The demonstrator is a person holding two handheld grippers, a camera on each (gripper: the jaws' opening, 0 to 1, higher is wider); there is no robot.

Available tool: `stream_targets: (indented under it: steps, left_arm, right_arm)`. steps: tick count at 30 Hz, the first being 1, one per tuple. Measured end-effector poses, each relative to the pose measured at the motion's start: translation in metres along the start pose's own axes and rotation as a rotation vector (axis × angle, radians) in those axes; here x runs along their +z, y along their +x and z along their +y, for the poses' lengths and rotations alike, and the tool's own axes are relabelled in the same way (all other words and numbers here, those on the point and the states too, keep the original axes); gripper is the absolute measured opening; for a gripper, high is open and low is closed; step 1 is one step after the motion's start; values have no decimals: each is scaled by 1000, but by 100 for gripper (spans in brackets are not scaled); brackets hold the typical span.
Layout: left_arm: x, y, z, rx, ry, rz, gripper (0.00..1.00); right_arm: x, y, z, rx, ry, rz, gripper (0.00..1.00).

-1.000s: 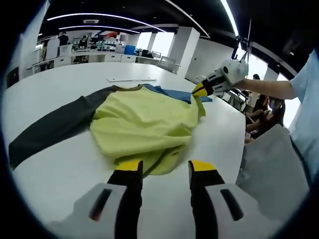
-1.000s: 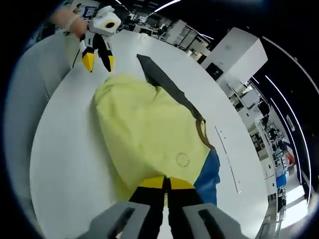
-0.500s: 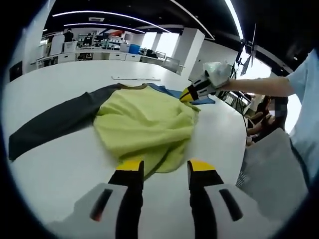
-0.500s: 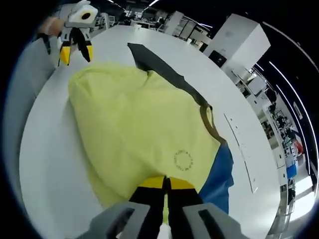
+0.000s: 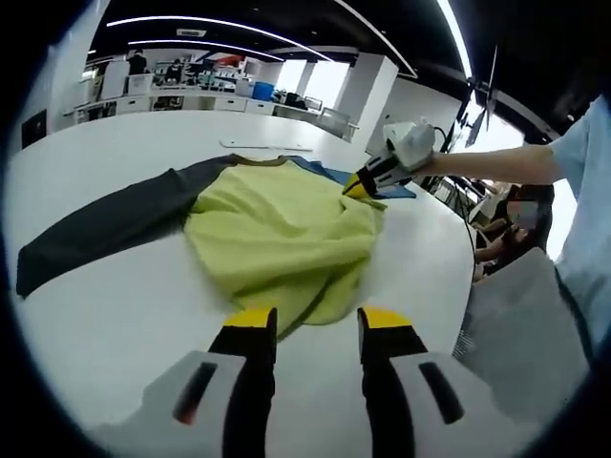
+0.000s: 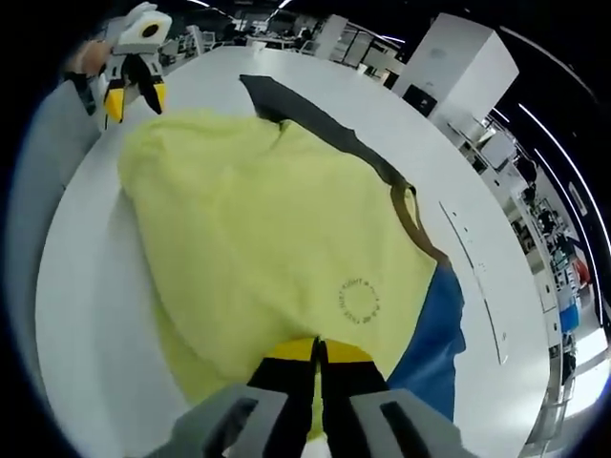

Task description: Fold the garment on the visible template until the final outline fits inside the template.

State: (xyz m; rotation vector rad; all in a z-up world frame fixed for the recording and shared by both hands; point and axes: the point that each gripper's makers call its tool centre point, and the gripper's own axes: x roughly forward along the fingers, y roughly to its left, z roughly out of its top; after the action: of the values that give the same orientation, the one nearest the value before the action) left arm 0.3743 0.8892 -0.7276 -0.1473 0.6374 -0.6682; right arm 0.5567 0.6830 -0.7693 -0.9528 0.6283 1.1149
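White counter (image 5: 115, 286) carries the garment (image 5: 277, 229): yellow body, dark sleeve (image 5: 95, 229) spread out. Since a second ago the lifted yellow edge has come down flatter, so the fold is landing. Right gripper (image 6: 318, 351) jaws pinched on yellow fabric; left gripper (image 5: 310, 320) jaws apart, empty, just short of the hem.

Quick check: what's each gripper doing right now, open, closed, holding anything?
Left gripper: open, holding nothing, just short of the garment's near edge.
Right gripper: closed on the garment's yellow fabric.
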Motion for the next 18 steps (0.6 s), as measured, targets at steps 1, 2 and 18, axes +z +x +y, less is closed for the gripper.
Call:
stream_targets:
  steps: [1,2,18]
  left_arm:
    - [0,0,0,-1,-2,-2,31]
    - [0,0,0,0,-2,-2,31]
    - [-2,-3,-2,-2,-7,-11,31]
  right_arm:
    - [0,0,0,3,2,0,0]
    - [0,1,0,5,7,-1,0]
    - [10,-20,-9,-6,288,-129,19]
